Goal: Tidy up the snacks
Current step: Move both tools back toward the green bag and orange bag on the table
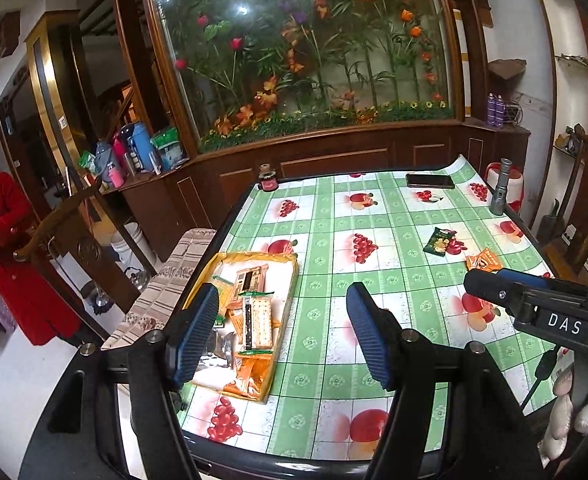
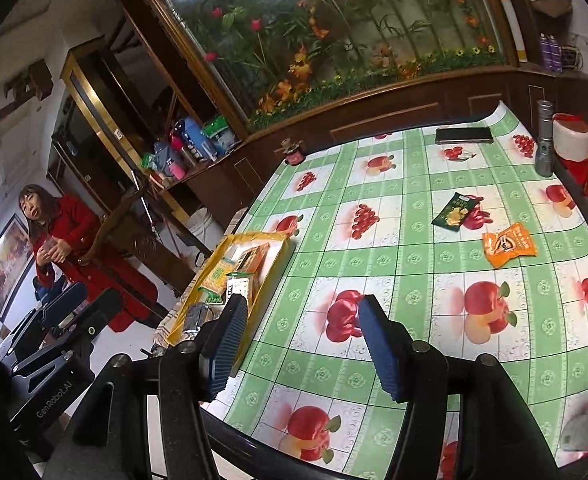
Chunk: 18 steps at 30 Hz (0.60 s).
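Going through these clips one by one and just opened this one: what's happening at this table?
A person is sorting snacks with a handheld gripper in each hand. Both the left gripper and the right gripper are open and hold nothing. Several packets already lie in the yellow tray at the table's left edge. A green snack packet and an orange snack packet lie loose on the checked tablecloth, far from the tray.

Both views are taken from above the near table edge, angled down across the green checked tablecloth [image 1: 374, 208]. The yellow tray [image 2: 272, 238] is shared.
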Each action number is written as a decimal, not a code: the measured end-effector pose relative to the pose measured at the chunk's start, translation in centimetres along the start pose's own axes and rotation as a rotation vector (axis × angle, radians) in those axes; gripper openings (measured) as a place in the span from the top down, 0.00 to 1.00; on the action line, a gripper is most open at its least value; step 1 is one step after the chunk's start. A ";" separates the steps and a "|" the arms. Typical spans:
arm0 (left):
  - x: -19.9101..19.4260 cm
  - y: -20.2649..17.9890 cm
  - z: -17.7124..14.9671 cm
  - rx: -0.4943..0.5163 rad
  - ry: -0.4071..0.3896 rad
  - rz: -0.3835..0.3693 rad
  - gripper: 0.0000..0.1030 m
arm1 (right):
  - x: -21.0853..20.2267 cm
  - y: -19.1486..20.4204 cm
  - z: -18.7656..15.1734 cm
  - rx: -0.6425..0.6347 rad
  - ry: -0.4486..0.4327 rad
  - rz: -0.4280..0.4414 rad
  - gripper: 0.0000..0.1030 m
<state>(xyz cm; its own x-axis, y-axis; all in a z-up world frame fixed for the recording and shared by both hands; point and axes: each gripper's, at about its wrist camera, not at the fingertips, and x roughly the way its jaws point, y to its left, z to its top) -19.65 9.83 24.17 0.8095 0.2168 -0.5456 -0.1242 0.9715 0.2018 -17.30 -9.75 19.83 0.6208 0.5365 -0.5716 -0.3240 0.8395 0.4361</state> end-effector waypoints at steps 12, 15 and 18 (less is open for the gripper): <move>0.7 -1.9 0.3 0.031 0.017 0.004 0.32 | 0.2 -2.3 0.3 0.046 -0.002 -0.001 0.40; 1.0 -2.4 0.2 0.039 0.030 -0.001 0.32 | 0.6 -3.3 0.3 0.073 0.006 -0.006 0.40; 1.5 -2.7 0.2 0.047 0.047 0.002 0.32 | 1.0 -4.1 0.2 0.096 0.012 -0.011 0.40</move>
<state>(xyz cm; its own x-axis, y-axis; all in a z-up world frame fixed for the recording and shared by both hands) -17.98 7.46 23.00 0.7815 0.2238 -0.5823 -0.0974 0.9657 0.2405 -15.21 -12.64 17.65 0.6150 0.5287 -0.5851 -0.2471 0.8338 0.4937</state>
